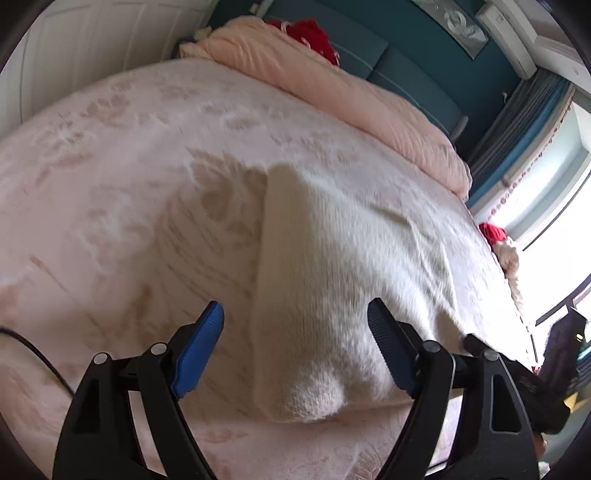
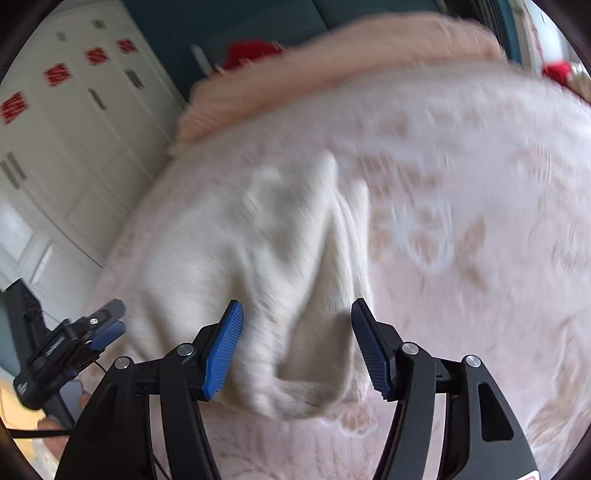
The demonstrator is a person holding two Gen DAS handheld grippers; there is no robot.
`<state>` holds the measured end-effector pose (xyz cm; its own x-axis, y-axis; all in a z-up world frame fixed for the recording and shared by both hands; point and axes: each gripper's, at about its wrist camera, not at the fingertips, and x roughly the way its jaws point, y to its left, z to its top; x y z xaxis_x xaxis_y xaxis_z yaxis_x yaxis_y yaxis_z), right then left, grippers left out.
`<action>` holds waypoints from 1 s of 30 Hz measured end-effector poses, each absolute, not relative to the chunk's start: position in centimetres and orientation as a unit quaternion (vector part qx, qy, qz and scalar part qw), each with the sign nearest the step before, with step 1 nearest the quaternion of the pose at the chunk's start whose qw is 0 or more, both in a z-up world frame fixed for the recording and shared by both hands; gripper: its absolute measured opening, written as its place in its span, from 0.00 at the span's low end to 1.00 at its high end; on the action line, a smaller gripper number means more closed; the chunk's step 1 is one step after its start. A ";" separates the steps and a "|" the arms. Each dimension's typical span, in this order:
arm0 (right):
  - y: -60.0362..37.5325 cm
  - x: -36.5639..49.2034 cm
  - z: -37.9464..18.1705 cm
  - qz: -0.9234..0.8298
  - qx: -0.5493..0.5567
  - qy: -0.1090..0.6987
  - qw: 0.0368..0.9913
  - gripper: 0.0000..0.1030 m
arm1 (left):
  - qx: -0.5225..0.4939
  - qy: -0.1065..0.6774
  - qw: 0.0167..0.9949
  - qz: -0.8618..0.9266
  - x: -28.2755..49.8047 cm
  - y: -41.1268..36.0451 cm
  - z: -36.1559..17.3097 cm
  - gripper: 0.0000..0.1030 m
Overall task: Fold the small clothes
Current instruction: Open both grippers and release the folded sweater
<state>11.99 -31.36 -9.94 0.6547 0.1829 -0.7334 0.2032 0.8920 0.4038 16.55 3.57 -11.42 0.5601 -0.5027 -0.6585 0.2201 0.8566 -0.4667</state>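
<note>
A cream knitted garment (image 1: pixel 343 266) lies on the pink patterned bedspread (image 1: pixel 110 177), its near end rounded into a thick fold. My left gripper (image 1: pixel 295 314) is open, its blue pads (image 1: pixel 201 354) on either side of the garment's near left edge, just above it. In the right wrist view the same garment (image 2: pixel 258 240) is blurred, with a raised fold running toward the camera. My right gripper (image 2: pixel 297 310) is open and straddles that fold's near end. The left gripper also shows in the right wrist view (image 2: pixel 74 339) at the bed's left edge.
A peach quilt (image 1: pixel 332 85) is bunched along the bed's far side, with a red item (image 1: pixel 314 35) behind it. White wardrobe doors (image 2: pixel 62 129) stand to the left of the bed. A bright window (image 1: pixel 554 221) is at the right. A black cable (image 1: pixel 33 350) crosses the bedspread.
</note>
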 end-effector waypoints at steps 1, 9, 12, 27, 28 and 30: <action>-31.4 12.3 -10.7 -0.006 0.235 0.421 0.876 0.59 | -0.162 0.422 0.866 -0.212 16.5 3.2 -11.9 0.73; -29.3 13.5 -5.4 0.015 0.139 0.369 0.919 0.18 | -0.106 0.378 0.893 -0.221 16.1 1.9 -11.7 0.52; -30.2 14.6 -9.7 -0.009 0.123 0.437 0.891 0.21 | -0.094 0.394 0.888 -0.217 16.7 1.6 -12.6 0.58; -28.1 11.2 -8.0 -0.001 0.146 0.424 0.894 0.04 | -0.060 0.401 0.898 -0.173 14.5 1.2 -11.1 0.60; -27.9 10.6 -7.0 -0.002 0.142 0.415 0.899 0.04 | -0.053 0.402 0.899 -0.166 14.1 1.1 -10.6 0.60; -27.4 9.2 -5.0 -0.009 0.117 0.396 0.911 0.06 | -0.049 0.404 0.900 -0.156 13.5 0.9 -9.9 0.60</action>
<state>9.19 -27.40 -5.04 0.6861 0.0762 -0.7235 0.1091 0.9725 0.2059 13.51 0.91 -9.95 0.6249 -0.3208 -0.7117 0.2419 0.9464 -0.2142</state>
